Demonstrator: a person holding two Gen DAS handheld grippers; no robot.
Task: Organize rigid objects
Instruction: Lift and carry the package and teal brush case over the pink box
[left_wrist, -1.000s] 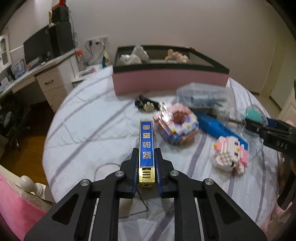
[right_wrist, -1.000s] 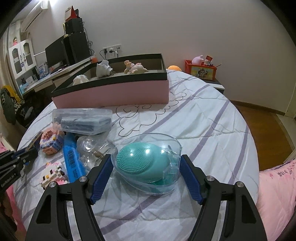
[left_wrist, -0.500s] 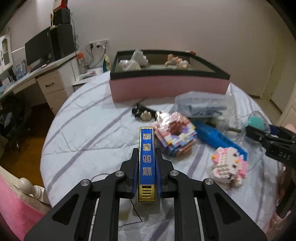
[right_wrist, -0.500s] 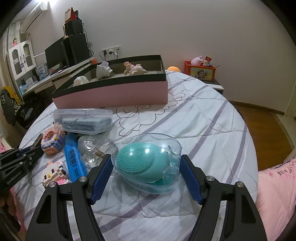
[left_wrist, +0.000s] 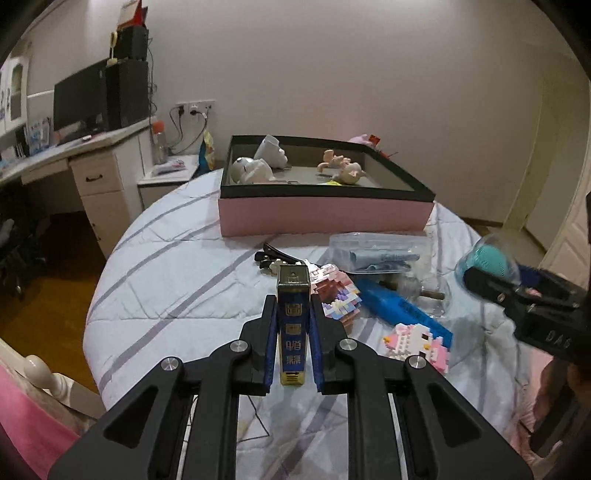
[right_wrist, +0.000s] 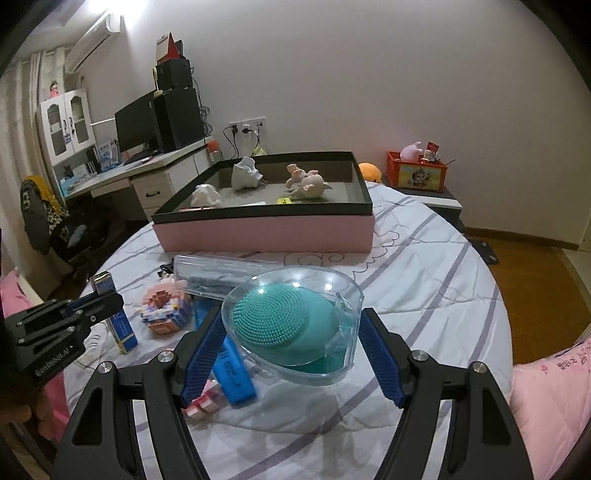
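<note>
My left gripper (left_wrist: 293, 301) is shut on a slim blue and gold box (left_wrist: 293, 332), held off the bed and pointing toward the pink box (left_wrist: 325, 218). The right wrist view shows this gripper (right_wrist: 79, 310) and its blue box (right_wrist: 120, 325) at the left. My right gripper (right_wrist: 291, 321) is shut on a clear case with a teal bristled brush (right_wrist: 284, 321) inside, tilted and raised above the bed. It shows at the right in the left wrist view, as the right gripper (left_wrist: 517, 291) with the teal brush (left_wrist: 489, 256). The black-rimmed pink box (right_wrist: 266, 232) holds white and pinkish figurines.
On the striped bedspread (left_wrist: 177, 280) lie a block-built donut (left_wrist: 338, 297), a pink block cat (left_wrist: 417, 341), a long blue box (left_wrist: 399, 306), a clear case (left_wrist: 376, 251), a glass bulb (left_wrist: 424, 291) and a black clip (left_wrist: 273, 256). A desk (left_wrist: 92, 170) stands left.
Both grippers have risen with their objects. The blue and gold box has come off the bed and tipped more upright; the teal brush case has lifted and tilted.
</note>
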